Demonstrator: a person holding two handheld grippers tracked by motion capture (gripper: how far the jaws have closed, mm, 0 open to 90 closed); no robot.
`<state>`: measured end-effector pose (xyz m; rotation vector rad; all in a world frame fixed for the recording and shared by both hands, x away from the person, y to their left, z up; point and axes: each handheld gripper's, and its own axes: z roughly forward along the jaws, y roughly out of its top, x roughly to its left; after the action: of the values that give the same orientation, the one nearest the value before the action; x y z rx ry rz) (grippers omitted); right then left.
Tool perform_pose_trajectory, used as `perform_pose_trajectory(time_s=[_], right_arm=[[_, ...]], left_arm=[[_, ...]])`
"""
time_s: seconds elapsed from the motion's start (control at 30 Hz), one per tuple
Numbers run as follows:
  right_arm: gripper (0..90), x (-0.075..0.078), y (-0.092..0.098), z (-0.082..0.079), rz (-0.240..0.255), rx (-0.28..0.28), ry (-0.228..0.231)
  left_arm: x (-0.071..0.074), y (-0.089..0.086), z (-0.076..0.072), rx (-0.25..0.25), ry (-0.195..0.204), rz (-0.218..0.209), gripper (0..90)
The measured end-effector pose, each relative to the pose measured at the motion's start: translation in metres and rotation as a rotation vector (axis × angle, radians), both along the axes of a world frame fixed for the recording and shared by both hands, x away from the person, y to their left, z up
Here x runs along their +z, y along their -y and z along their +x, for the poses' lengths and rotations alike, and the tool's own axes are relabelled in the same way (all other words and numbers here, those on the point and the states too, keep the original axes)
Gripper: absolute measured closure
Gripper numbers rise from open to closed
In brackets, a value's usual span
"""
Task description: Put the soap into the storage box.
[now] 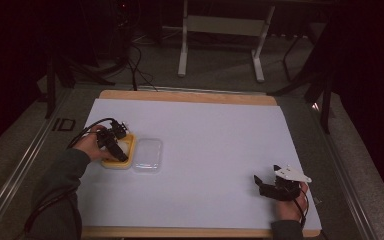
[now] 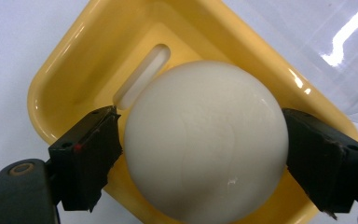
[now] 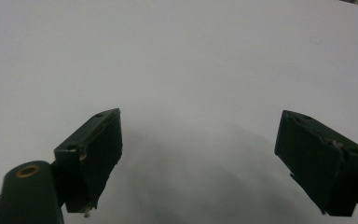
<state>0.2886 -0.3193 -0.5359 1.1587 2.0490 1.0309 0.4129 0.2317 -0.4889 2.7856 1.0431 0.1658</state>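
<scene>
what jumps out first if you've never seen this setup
A white ball sitting in a yellow dish at the table's left, with the left gripper over it, jaws apart on either side of the ball. A clear lid lies right beside the dish; the right gripper rests open near the front right corner.

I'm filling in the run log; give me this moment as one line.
left gripper: open, astride white ball | ball: in yellow dish | clear lid: beside dish | right gripper: open, idle over white sheet
</scene>
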Motion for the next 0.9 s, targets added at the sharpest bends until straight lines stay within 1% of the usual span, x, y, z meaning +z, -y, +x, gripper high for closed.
perform_pose_trajectory(time_s=[0.07,0.1,0.23,0.3,0.37,0.6,0.8,0.87,0.9], right_arm=[[14.8,0.000,0.000,0.000,0.000,0.000,0.000],[14.9,0.000,0.000,0.000,0.000,0.000,0.000],[14.8,0.000,0.000,0.000,0.000,0.000,0.000],[14.8,0.000,0.000,0.000,0.000,0.000,0.000],[14.8,0.000,0.000,0.000,0.000,0.000,0.001],[14.8,0.000,0.000,0.000,0.000,0.000,0.002],[14.8,0.000,0.000,0.000,-0.001,0.001,0.002],[14.8,0.000,0.000,0.000,-0.001,0.001,0.002],[14.8,0.000,0.000,0.000,-0.001,0.001,0.003]], left_arm=[[0.003,-0.001,0.000,0.001,0.004,-0.010,13.1],[0.004,-0.002,0.000,0.001,0.013,-0.012,12.0],[0.010,-0.004,-0.001,0.007,0.032,-0.033,11.5],[0.014,-0.005,-0.002,0.002,0.030,-0.048,11.8],[0.017,-0.006,-0.004,0.001,0.041,-0.059,15.2],[0.027,-0.005,-0.009,-0.016,0.078,-0.074,16.1],[0.040,-0.002,-0.013,-0.034,0.123,-0.080,22.4],[0.044,0.000,-0.014,-0.037,0.132,-0.081,25.5],[0.045,0.000,-0.014,-0.042,0.130,-0.080,27.2]])
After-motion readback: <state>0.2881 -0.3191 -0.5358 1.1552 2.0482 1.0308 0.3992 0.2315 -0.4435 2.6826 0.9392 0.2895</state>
